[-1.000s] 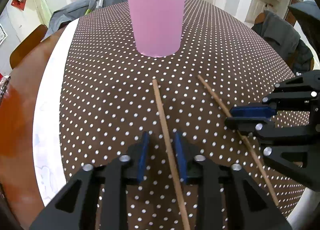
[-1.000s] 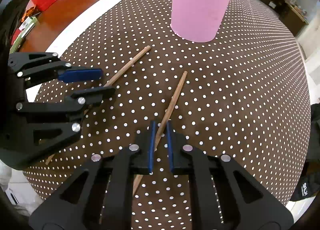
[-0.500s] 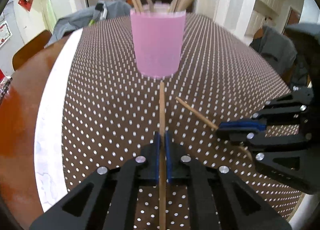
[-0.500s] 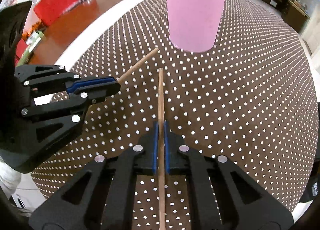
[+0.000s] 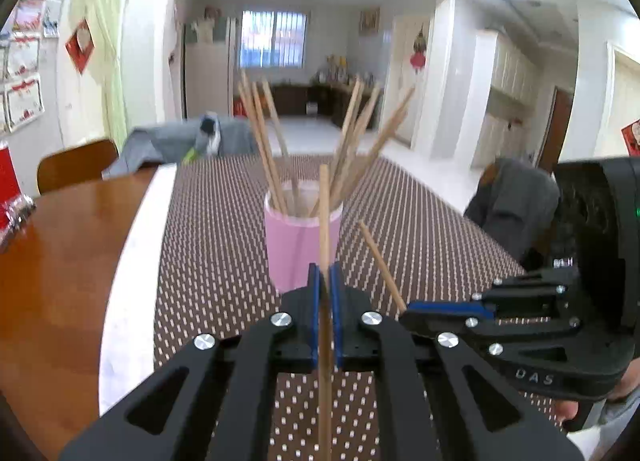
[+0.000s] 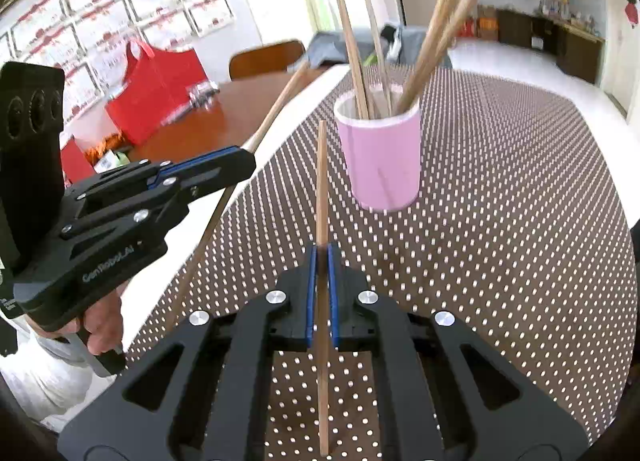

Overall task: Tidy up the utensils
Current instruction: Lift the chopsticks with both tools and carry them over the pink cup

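Note:
A pink cup (image 5: 302,251) holding several wooden chopsticks stands on the brown polka-dot tablecloth (image 5: 208,261); it also shows in the right wrist view (image 6: 382,159). My left gripper (image 5: 325,281) is shut on one chopstick (image 5: 324,217), lifted off the table and pointing at the cup. My right gripper (image 6: 321,261) is shut on another chopstick (image 6: 321,181), also lifted, short of the cup. Each gripper shows in the other's view, the right one (image 5: 412,311) and the left one (image 6: 244,159).
Bare wooden tabletop (image 5: 56,269) lies left of the cloth. A red bag (image 6: 154,91) and small items sit on it. Chairs with grey clothing (image 5: 516,197) stand around the table.
Both grippers have lifted their chopsticks off the cloth and tilted up, so the room and the cup's rim show. One second ago the left gripper was open around its chopstick.

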`<state>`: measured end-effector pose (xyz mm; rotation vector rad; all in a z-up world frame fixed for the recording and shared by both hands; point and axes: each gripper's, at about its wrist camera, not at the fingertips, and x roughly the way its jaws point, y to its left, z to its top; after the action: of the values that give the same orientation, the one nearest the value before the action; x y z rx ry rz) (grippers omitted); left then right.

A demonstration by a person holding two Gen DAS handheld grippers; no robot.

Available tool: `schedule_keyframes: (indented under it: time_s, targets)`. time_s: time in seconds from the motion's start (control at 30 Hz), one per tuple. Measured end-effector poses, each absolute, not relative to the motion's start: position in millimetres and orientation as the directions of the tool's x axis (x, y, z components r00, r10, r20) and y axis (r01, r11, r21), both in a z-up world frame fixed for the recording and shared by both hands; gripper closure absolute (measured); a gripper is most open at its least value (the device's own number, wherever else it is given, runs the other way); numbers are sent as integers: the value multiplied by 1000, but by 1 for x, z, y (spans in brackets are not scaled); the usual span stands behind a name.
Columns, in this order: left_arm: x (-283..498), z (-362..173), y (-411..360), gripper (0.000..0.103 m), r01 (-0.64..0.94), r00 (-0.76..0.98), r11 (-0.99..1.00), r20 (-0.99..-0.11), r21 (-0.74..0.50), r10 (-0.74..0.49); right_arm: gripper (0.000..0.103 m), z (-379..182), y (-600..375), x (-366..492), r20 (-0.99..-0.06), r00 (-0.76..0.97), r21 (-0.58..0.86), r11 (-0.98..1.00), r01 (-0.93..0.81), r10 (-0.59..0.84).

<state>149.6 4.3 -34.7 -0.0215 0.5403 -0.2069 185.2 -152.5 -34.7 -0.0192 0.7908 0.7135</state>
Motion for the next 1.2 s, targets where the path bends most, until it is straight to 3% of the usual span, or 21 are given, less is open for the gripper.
schedule_keyframes:
  time_s: [0.4,1.2]
  targets:
    - [163,0,6,97,176,912,981,-363,-80,-194,97,-4,-171,181,-494,568,295,742,-602,658]
    - [241,37,40,97,239,960,936,-80,-257,-267,97,66,-154,217,-250,727,242,768,-593,639]
